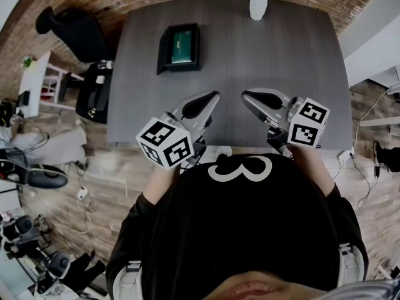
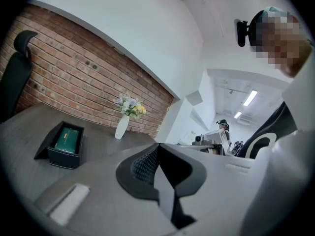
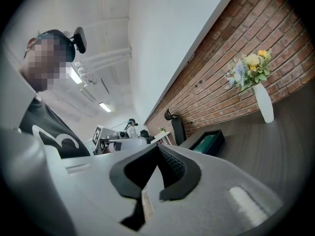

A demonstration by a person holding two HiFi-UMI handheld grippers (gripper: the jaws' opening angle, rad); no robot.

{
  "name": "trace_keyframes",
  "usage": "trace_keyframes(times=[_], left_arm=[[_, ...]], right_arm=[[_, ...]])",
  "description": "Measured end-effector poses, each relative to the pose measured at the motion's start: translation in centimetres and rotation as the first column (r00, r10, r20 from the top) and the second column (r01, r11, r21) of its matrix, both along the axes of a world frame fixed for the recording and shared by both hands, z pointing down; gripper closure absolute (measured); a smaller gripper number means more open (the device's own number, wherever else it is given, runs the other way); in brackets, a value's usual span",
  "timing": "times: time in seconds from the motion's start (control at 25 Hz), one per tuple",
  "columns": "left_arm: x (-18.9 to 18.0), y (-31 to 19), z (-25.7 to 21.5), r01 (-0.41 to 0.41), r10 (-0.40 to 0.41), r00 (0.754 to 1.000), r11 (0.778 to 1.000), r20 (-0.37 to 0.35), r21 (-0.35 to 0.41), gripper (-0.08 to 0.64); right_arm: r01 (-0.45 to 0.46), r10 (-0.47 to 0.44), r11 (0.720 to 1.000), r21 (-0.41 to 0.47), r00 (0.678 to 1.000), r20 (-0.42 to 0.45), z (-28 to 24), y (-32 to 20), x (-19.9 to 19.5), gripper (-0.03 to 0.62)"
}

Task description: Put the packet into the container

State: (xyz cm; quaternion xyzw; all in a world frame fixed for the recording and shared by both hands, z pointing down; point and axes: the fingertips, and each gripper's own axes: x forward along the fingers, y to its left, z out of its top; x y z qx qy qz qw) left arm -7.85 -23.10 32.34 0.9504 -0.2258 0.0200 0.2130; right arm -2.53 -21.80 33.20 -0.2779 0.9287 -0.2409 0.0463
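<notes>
Head view: my left gripper (image 1: 212, 97) and right gripper (image 1: 247, 95) hang side by side over the near edge of a dark grey table (image 1: 281, 61), their tips pointing toward each other near the middle of the frame. Both pairs of jaws are pressed together with nothing between them, as each gripper view confirms.

The packet (image 1: 182, 46) is a flat, dark green rectangle with faint pale print that is too small to read. It lies inside the container (image 1: 165, 54), a shallow black open-topped box in the upper left part of the table, and fills most of its floor.

Container and packet sit well apart from both sets of jaws, above and to the left of them in the head view. In the left gripper view the packet (image 2: 67, 139) shows at the left edge of the frame, level with my closed tips (image 2: 157, 151). In the right gripper view it appears just right of centre (image 3: 207, 142), beyond my jaws. A white vase (image 1: 258, 4) of flowers stands at the table's far edge, top centre, against a brick wall.
</notes>
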Motion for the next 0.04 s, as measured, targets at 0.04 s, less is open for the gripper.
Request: trace_keyframes(times=[0.04], left_arm=[[-0.06, 0.04, -0.06, 0.000, 0.000, 1.000, 1.000, -0.001, 0.001, 0.548]], right_arm=[[-0.002, 0.002, 1.000, 0.000, 1.000, 0.000, -0.03, -0.01, -0.04, 0.591]])
